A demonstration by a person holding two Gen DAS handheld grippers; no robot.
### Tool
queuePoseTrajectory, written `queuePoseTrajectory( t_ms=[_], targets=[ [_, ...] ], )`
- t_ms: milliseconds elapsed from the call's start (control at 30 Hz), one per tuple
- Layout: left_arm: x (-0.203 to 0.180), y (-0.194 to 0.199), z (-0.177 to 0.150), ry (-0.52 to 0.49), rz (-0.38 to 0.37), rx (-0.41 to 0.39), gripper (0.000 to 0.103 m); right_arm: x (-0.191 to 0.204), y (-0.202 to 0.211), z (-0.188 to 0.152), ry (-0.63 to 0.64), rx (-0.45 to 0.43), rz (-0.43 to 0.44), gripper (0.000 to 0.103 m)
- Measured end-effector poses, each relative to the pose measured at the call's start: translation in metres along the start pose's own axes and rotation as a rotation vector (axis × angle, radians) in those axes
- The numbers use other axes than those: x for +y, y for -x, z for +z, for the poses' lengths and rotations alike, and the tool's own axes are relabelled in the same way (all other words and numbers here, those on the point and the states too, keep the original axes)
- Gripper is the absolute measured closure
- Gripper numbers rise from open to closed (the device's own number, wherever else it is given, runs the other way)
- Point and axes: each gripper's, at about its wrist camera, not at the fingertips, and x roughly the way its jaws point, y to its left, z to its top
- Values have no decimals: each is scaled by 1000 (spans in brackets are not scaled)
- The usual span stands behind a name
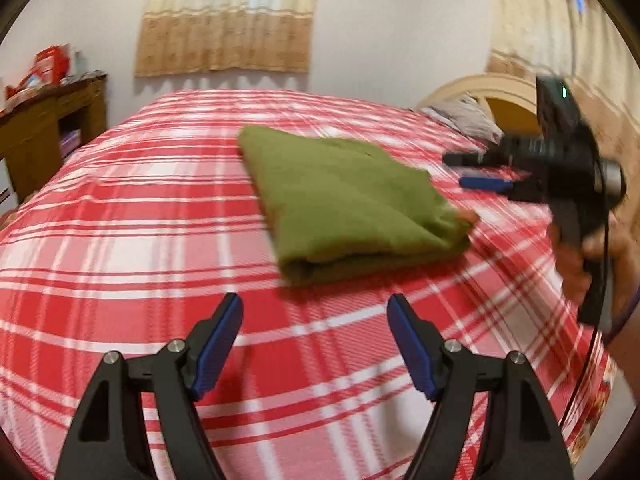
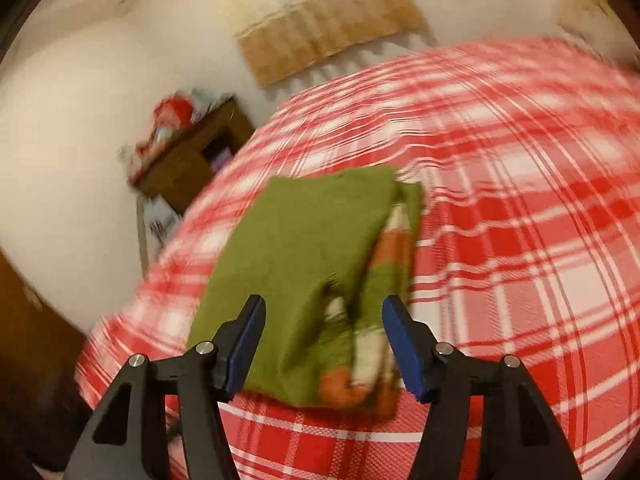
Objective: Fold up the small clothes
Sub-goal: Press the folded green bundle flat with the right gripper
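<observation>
A folded green garment (image 1: 344, 204) with orange and white trim lies on the red plaid bedspread (image 1: 140, 240). My left gripper (image 1: 315, 312) stands open just short of its near fold, nothing between the blue pads. In the left wrist view my right gripper (image 1: 464, 170) hovers at the garment's right side, held by a hand (image 1: 580, 264), jaws apart. In the right wrist view the right gripper (image 2: 324, 316) is open above the garment (image 2: 308, 264), whose striped end (image 2: 356, 376) shows between the fingers without being pinched.
A wooden side table (image 1: 52, 124) with red packages stands left of the bed. A curtain (image 1: 228, 24) hangs on the far wall. A headboard (image 1: 488, 96) and a grey pillow (image 1: 464, 116) are at the far right. Both views are motion-blurred.
</observation>
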Motion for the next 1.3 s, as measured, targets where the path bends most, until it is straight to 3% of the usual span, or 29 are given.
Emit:
queuePoseTrajectory(
  t_ms=[133,200,267,333,433,500,600,733,800,900,933,1000,1067,1167,1300],
  targets=[
    [12,10,-1,15,48,-16,26,3,-34,-10,20,67,-32,41],
    [18,10,-4,26,70,-9,26,6,-50,-19,69,100,-83,49],
    [22,7,-7,49,78,9,26,14,-53,-24,110,101,-137,68],
    [28,3,-7,69,77,22,26,16,-49,-25,100,118,-110,91],
    [37,4,-9,96,72,39,26,21,-34,-23,144,71,-172,93],
    [38,3,-8,103,71,39,26,11,-19,-24,96,22,-196,93],
    [40,1,-6,102,89,46,26,-4,-21,-29,57,31,-237,93],
    [42,-5,-2,105,102,60,26,-16,-25,-37,1,36,-178,92],
    [43,-8,5,101,116,62,26,-17,-22,-35,-8,59,-141,85],
    [45,-11,18,97,122,41,26,-17,-6,-31,-5,69,-138,85],
    [45,-11,22,94,125,31,26,-16,4,-30,-4,43,-156,84],
    [44,-18,33,91,130,15,26,-10,26,-23,15,-63,-272,84],
    [40,-29,43,97,133,8,26,2,35,-14,53,-121,-291,84],
    [31,-48,55,113,141,15,26,21,20,-5,105,-106,-235,84],
    [11,-78,52,99,193,80,26,37,-23,-5,187,-47,-250,84]
  ],
)
